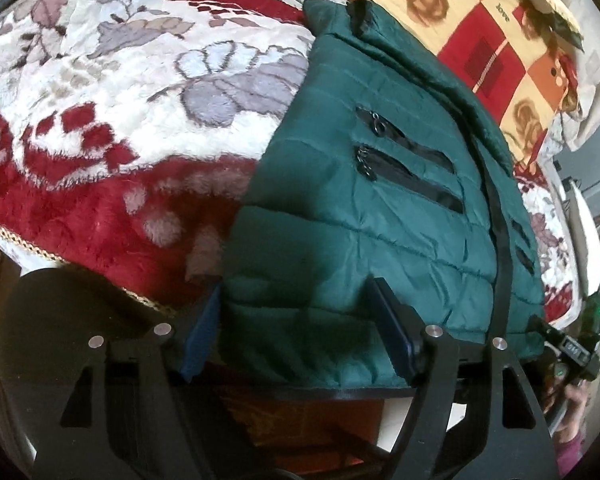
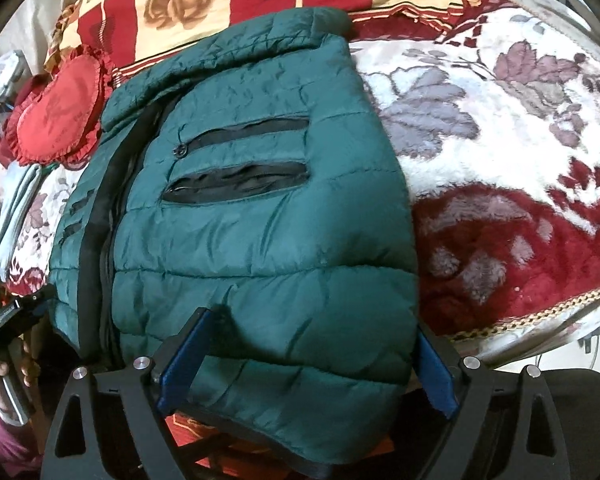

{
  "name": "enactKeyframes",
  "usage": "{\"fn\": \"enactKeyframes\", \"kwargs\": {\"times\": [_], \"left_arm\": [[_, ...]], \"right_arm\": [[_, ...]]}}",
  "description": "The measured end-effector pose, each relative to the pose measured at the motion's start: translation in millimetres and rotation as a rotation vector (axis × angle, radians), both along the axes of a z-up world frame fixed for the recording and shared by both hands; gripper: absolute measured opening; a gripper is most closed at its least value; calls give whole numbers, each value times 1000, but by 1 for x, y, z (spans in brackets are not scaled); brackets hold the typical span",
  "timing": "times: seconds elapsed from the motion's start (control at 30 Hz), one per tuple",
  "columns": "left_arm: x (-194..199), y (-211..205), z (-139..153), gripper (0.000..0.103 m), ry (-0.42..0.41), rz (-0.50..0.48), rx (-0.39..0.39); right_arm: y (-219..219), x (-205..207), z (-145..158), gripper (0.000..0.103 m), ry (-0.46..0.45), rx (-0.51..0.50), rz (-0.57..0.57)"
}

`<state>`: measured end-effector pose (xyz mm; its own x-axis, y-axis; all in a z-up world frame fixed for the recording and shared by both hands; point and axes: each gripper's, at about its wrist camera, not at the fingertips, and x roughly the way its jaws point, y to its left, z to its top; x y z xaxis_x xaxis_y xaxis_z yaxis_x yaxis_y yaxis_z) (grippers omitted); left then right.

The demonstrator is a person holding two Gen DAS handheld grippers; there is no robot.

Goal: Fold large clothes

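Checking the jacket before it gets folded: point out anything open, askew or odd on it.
Pockets on the green jacket look unzipped: the lower chest pocket gapes, showing black lining, with another black slit above it. The hem overhangs the bed's edge between the pads of both hand-held grippers. Nothing looks torn or spilled.

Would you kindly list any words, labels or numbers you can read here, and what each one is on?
"love": small dark word on a cream square of the checked rose bedspread.
Digits on the right gripper's small display: too blurred to read.
Green jacket: no lettering visible.
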<state>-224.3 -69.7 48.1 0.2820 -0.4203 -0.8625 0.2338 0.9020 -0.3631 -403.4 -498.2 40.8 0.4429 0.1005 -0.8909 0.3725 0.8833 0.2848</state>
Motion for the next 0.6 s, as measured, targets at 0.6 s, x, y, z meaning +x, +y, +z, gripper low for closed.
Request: {"fn": "enactKeyframes", "kwargs": {"times": [0.6], "left_arm": [[5, 0, -14, 73, 64, 11, -38]], "right_arm": [[1, -3, 7, 86, -37, 101, 27]]}}
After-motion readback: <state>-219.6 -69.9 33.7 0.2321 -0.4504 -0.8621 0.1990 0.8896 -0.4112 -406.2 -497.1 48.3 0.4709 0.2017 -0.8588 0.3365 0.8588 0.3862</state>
